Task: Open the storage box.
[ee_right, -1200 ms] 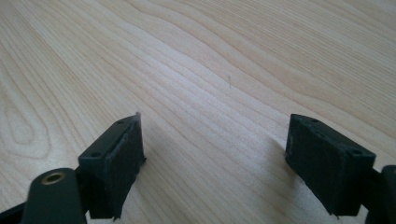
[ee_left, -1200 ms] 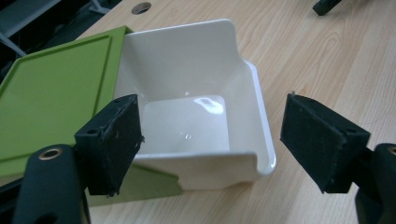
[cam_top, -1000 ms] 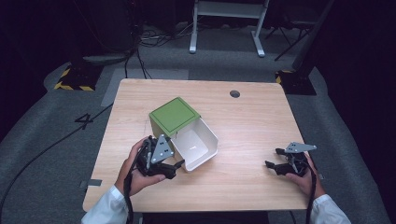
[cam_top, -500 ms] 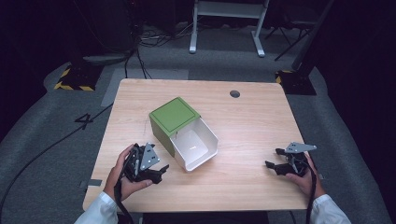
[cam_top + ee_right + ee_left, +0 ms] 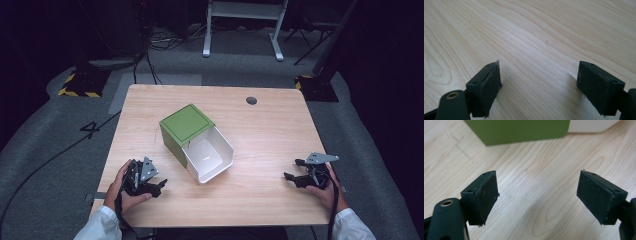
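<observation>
Your left gripper [image 5: 161, 186] has just drawn back from the green box [image 5: 184, 128] toward 7 o'clock on the worktop [image 5: 270, 135], jaws released and empty. The white drawer [image 5: 209, 159] stands pulled out at centre. Your right gripper [image 5: 292, 177] rests at 4 o'clock, jaws also apart; the pull looks finished.

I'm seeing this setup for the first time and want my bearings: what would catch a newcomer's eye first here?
The square green box near the middle of the pale wooden table stands out, with a white plastic drawer pulled out of it toward the person. At the near edge, each hand rests a black claw on the wood: the left claw beside the box, the right claw far off to the other side, both with jaws open and empty.
</observation>
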Action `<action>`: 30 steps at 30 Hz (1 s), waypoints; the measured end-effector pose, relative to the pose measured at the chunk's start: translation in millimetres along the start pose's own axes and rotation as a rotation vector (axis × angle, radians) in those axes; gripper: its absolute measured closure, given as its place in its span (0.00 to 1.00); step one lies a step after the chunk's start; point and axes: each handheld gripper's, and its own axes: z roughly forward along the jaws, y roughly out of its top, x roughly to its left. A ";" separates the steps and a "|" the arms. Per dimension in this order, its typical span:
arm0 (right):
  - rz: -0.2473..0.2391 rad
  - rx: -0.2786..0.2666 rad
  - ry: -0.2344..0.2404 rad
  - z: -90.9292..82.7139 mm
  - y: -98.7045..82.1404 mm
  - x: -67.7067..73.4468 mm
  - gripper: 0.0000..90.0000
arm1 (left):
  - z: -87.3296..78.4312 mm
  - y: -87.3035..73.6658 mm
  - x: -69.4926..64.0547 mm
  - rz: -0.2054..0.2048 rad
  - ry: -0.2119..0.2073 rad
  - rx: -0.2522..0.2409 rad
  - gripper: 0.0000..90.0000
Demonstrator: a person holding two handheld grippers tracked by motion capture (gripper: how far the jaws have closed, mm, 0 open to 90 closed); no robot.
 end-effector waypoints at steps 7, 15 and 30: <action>0.000 0.000 0.003 -0.1 0.0 0.1 0.22 | 0.3 -16.8 12.7 -0.065 -0.017 -0.009 0.19; -0.002 0.000 0.004 -0.1 0.0 0.2 0.22 | 3.3 -34.7 22.8 -0.145 -0.014 0.018 0.19; -0.004 0.000 0.010 -0.2 -0.2 0.4 0.21 | 2.9 -51.9 32.2 -0.292 -0.025 0.000 0.17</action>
